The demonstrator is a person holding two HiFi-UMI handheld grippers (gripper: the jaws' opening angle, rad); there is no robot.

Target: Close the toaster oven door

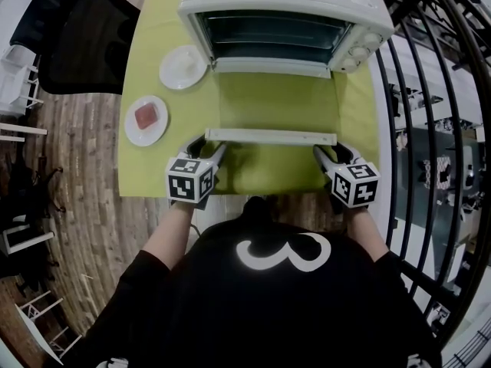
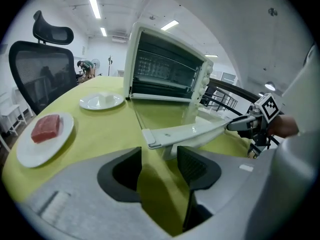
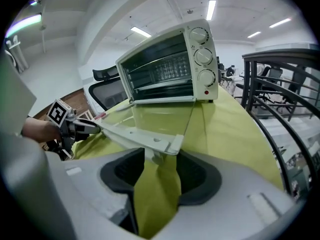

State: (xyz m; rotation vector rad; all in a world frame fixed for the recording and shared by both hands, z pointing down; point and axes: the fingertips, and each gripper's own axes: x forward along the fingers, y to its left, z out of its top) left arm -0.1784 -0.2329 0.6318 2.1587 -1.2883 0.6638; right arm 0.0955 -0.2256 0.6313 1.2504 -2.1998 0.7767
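A white toaster oven [image 1: 284, 6] stands at the far side of the yellow-green table [image 1: 349, 113]. Its glass door [image 1: 276, 102] hangs open and lies flat toward me, its white handle bar [image 1: 270, 136] nearest. My left gripper [image 1: 209, 150] sits at the bar's left end, my right gripper [image 1: 328, 153] at its right end. In the left gripper view the open jaws [image 2: 159, 156] stand just below the bar's end [image 2: 150, 136], not pressing on it. The right gripper [image 3: 160, 164] is likewise open under the other end [image 3: 172, 144].
Left of the door lie a plate with a red piece of meat [image 1: 146, 119] and a plate with a white item [image 1: 182, 66]. A black office chair [image 1: 84, 37] stands at the table's far left. A black railing [image 1: 430, 129] runs along the right.
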